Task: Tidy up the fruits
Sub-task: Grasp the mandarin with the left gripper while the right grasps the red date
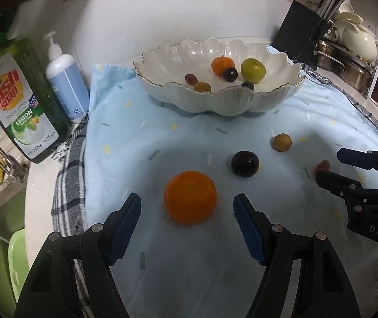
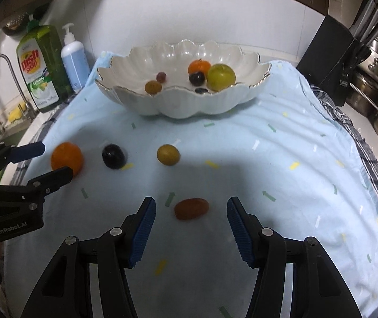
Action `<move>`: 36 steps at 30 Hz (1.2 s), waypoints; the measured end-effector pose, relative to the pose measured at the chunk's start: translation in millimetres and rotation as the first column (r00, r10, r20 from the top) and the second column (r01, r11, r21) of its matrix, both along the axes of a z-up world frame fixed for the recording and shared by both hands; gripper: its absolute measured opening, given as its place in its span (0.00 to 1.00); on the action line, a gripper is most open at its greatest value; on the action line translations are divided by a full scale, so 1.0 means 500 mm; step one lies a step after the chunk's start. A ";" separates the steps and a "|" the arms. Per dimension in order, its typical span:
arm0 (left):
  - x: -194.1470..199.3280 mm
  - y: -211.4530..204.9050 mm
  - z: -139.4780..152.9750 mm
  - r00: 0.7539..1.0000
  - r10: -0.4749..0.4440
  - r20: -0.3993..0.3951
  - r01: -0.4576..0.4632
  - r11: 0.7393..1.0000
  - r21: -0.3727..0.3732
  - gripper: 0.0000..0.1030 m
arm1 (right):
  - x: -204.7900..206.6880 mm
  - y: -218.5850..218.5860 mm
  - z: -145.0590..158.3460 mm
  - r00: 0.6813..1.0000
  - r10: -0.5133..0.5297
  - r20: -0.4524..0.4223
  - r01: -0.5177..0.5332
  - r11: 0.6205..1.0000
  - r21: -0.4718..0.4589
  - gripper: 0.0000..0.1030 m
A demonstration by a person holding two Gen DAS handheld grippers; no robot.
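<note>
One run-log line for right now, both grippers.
left gripper: open around orange | right gripper: open around reddish oval fruit | bowl: six fruits | cloth: four left

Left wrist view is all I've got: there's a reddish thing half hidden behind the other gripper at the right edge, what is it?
Observer: A small oblong reddish fruit, lying on the blue cloth between the right gripper's open fingers, untouched.
Operator: Is the right gripper holding anything?
Observer: No. Both pads stand clear of the fruit, with gaps on either side.
Operator: How does my left gripper sit around the orange?
Observer: From the right wrist view, the left gripper has one finger beyond the orange and one in front of it; I cannot tell whether either touches.
</note>
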State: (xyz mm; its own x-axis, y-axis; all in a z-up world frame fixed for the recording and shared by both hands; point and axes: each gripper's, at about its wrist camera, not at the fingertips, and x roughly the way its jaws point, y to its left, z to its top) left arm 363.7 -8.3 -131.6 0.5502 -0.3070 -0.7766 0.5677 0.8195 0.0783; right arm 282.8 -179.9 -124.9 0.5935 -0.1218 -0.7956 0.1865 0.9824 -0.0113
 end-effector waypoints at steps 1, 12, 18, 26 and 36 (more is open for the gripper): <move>0.002 0.000 -0.002 1.000 0.001 -0.002 -0.001 1.000 -0.002 0.69 | 0.002 0.000 -0.002 1.000 0.000 -0.003 0.000 1.000 -0.001 0.55; 0.017 -0.013 -0.022 1.000 -0.016 -0.019 0.016 1.000 0.009 0.44 | 0.018 -0.001 -0.025 0.999 0.013 -0.039 -0.013 1.000 0.008 0.33; 0.016 -0.013 -0.022 1.000 -0.008 -0.021 0.008 1.000 0.004 0.42 | 0.017 -0.002 -0.023 0.999 0.017 -0.031 -0.016 1.000 0.004 0.27; 0.000 -0.007 0.000 1.000 -0.008 -0.021 0.008 1.000 -0.025 0.41 | 0.009 0.001 -0.001 1.000 0.026 0.001 -0.026 1.000 0.013 0.27; -0.035 0.004 0.060 1.000 0.009 0.021 -0.008 0.998 -0.064 0.41 | -0.019 0.013 0.064 0.995 0.057 0.083 -0.058 0.998 0.007 0.27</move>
State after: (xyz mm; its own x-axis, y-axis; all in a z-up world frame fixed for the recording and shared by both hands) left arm 346.2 -6.2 -101.5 0.5693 -0.3508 -0.7435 0.5595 0.8280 0.0377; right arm 273.1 -173.1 -93.1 0.6635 -0.0786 -0.7440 0.1297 0.9915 0.0109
